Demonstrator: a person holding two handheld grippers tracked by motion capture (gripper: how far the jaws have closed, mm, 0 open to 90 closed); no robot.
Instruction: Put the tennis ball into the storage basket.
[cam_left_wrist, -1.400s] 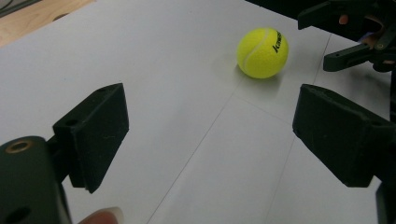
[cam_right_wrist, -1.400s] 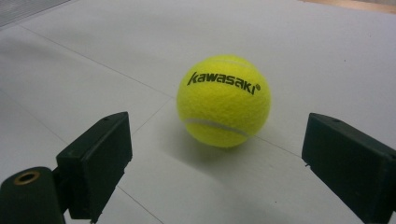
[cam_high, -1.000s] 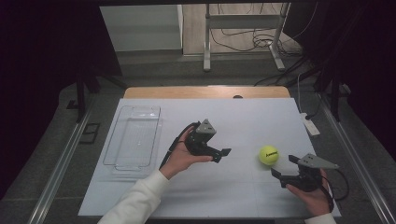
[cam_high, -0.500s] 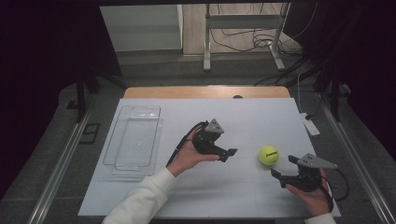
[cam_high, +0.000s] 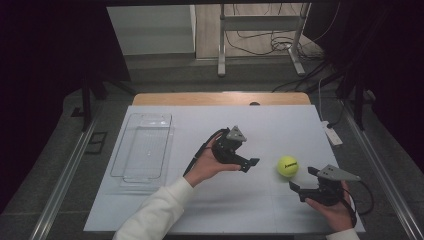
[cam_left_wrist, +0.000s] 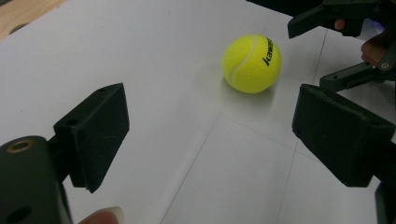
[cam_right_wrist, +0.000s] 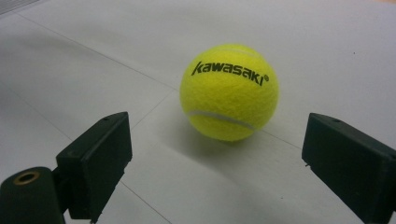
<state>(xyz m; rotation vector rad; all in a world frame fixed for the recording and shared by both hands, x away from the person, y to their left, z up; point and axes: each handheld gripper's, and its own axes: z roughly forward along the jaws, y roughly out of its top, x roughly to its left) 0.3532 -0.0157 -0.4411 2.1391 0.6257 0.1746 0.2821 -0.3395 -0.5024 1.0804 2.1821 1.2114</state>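
The tennis ball (cam_high: 287, 166) rests on the white table (cam_high: 165, 210), ahead of both sets of jaws and touched by neither. The left gripper (cam_high: 250, 164) has its jaws spread wide and holding nothing; in the left gripper view the ball (cam_left_wrist: 252, 64) sits beyond the tips and off toward the right-hand jaw, not centred in the gap. The right gripper (cam_high: 299, 186) is also wide open and empty, and in the right gripper view the ball (cam_right_wrist: 229, 92) lies just past the tips, roughly midway between them.

The risk here is crowding. Both grippers point at one ball from opposite sides, and the right gripper's jaws (cam_left_wrist: 327, 46) are close behind it in the left gripper view. If both close in together, the jaws could clash, or one could nudge the ball (it is round and free to roll) away from the other. An off-centre approach by the left jaws would likely push it sideways rather than trap it.
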